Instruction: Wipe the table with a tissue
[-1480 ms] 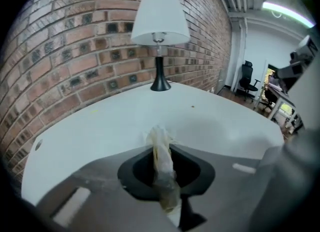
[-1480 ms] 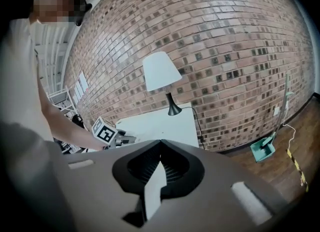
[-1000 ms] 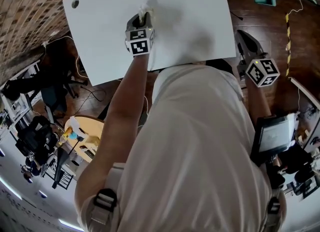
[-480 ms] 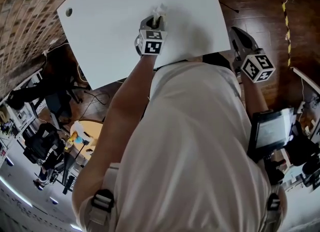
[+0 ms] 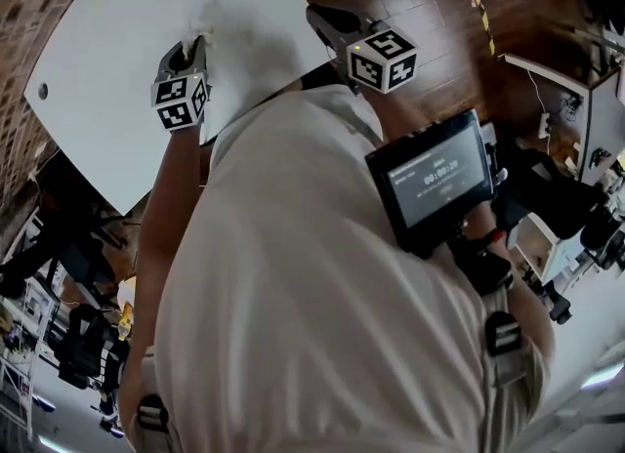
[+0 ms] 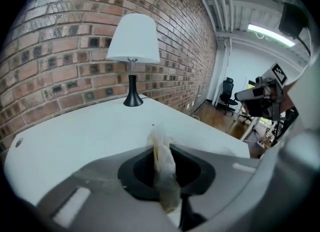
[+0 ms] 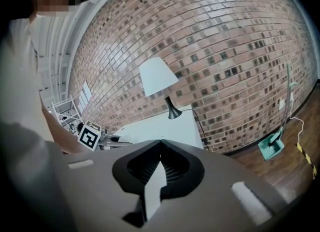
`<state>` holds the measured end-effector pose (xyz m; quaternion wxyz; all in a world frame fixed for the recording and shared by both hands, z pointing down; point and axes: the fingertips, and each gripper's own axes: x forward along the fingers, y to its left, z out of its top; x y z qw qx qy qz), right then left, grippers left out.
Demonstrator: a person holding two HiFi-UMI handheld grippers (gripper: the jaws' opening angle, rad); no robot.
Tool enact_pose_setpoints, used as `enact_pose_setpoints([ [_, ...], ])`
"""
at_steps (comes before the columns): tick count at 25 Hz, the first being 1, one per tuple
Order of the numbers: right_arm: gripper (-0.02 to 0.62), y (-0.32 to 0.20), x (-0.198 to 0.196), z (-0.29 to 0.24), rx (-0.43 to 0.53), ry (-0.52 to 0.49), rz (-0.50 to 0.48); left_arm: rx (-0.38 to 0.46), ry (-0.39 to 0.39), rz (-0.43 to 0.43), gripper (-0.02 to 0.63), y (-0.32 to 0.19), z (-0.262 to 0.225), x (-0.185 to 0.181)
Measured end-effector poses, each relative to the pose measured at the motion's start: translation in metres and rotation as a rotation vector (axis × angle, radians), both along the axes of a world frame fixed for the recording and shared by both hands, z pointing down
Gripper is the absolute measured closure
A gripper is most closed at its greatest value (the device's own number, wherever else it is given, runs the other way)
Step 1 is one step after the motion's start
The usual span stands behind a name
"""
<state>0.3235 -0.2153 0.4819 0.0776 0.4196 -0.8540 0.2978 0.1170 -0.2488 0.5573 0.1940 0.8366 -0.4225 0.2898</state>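
The white table (image 5: 107, 70) fills the upper left of the head view. My left gripper (image 5: 195, 46) reaches over it, shut on a crumpled white tissue (image 5: 204, 21) that sticks out past the tips and rests on the tabletop. In the left gripper view the tissue (image 6: 162, 158) is pinched upright between the jaws, with the table (image 6: 75, 131) beyond. My right gripper (image 5: 330, 21) hangs off the table's right corner, over the wooden floor. Its jaws (image 7: 161, 142) meet with nothing between them.
A white-shaded lamp (image 6: 132, 51) on a black stem stands at the table's far edge against the brick wall. A cable hole (image 5: 40, 91) sits near one table corner. A screen (image 5: 437, 180) is strapped to my right forearm. A teal dustpan (image 7: 271, 148) lies on the floor.
The left gripper has slid the tissue across the tabletop, farther from the cable hole. The head view has swung round. The right gripper has stayed beside the table's corner.
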Motion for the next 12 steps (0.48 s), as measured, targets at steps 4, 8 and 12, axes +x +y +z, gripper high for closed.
enact_pose_setpoints([
  [4, 0.588, -0.004, 0.005, 0.005, -0.010, -0.017, -0.030, -0.004, 0.042, -0.057, 0.563, -0.005, 0.005, -0.001],
  [8, 0.588, -0.017, 0.021, 0.018, -0.025, -0.053, -0.058, -0.007, 0.046, -0.110, 0.563, -0.020, 0.011, 0.014],
  [12, 0.588, -0.013, 0.021, 0.016, -0.028, -0.066, -0.086, -0.047, 0.105, -0.169, 0.563, -0.027, 0.008, 0.012],
])
